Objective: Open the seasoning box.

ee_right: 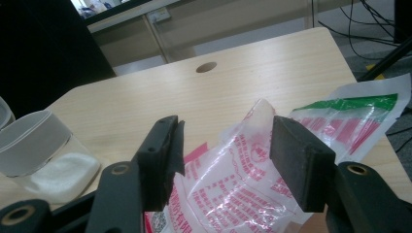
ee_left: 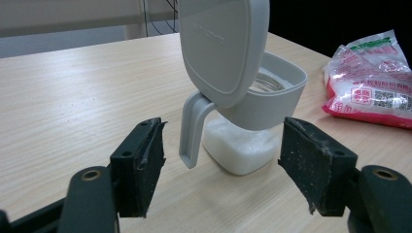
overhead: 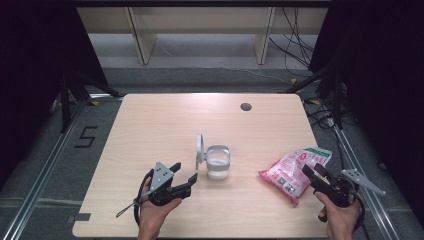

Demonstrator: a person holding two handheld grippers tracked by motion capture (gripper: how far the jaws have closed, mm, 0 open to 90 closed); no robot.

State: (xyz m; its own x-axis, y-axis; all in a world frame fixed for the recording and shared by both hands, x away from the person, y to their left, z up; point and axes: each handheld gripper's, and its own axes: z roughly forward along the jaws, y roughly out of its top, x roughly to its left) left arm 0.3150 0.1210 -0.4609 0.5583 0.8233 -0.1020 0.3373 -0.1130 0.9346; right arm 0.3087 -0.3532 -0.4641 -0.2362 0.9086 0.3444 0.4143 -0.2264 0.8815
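Note:
A small clear jar (overhead: 218, 162) with white powder in its bottom stands mid-table, its grey hinged lid (overhead: 199, 148) flipped upright on the left. My left gripper (overhead: 185, 171) hovers open just left of and in front of it. In the left gripper view the jar (ee_left: 243, 150) and lid (ee_left: 223, 48) sit beyond the open left gripper (ee_left: 221, 141), untouched. A pink and white plastic bag (overhead: 292, 170) lies at the right. My right gripper (overhead: 312, 168) is at its near right end. A raised fold of the bag (ee_right: 233, 179) stands between the open jaws of the right gripper (ee_right: 226, 131).
The wooden table (overhead: 160, 120) has a round cable hole (overhead: 245, 106) at the back right. Beyond its far edge are a grey floor, shelf legs and loose cables. Dark stands flank both sides.

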